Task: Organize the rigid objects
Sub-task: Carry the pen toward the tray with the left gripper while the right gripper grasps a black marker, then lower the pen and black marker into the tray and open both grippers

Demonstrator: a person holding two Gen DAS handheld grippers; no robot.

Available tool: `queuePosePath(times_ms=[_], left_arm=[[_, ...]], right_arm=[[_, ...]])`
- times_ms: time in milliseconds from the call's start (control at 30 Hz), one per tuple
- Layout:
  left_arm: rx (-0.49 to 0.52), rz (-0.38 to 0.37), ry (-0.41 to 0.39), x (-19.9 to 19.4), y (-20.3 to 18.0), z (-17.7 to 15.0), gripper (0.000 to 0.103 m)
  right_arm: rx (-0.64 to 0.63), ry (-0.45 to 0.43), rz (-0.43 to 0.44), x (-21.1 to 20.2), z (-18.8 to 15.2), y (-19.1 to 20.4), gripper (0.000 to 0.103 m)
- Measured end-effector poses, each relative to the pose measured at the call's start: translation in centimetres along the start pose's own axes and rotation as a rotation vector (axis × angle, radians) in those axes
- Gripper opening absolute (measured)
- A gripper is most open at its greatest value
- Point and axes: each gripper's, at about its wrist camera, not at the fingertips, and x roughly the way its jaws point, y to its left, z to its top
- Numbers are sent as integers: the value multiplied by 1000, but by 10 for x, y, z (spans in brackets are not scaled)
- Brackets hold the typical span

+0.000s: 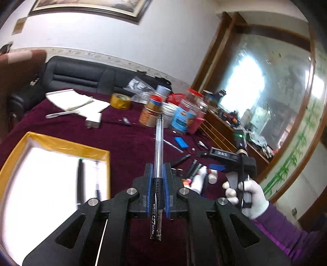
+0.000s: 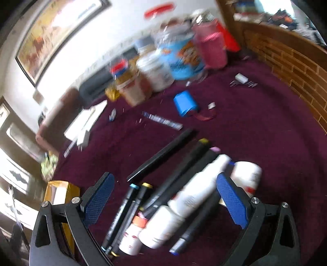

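Between left hand-held gripper (image 1: pixel 158 180) pads: gel pen (image 1: pixel 157 163); right view blurred.

We see a framed picture (image 1: pixel 90 8) high on the white wall, and below it a dark sofa (image 1: pixel 81 77) behind the maroon-covered surface (image 1: pixel 126 141). To the right stands a wood-framed glass panel (image 1: pixel 265 86) painted with green bamboo (image 1: pixel 294 155).
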Motion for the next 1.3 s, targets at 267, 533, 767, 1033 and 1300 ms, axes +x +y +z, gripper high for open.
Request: queuePosePath(times_ms=[267,533,767,1033,1300], left_arm=[[-87,98,5,-16,64,-4,7],[-152,145,16,-26,103,-14,7],[-177,140,23,-36,112,-18,7],[-183,147,109,-20,118,-10,7],[-169,136,184,10,118,0,7]], right_arm=[[-165,143,-275,76,12,71,77],[-80,181,-403,109,11,71,60],[-35,141,-334,93,16,57,13],[-11,101,-129,34,9,65,13],[20,181,168,17,-7,91,13]])
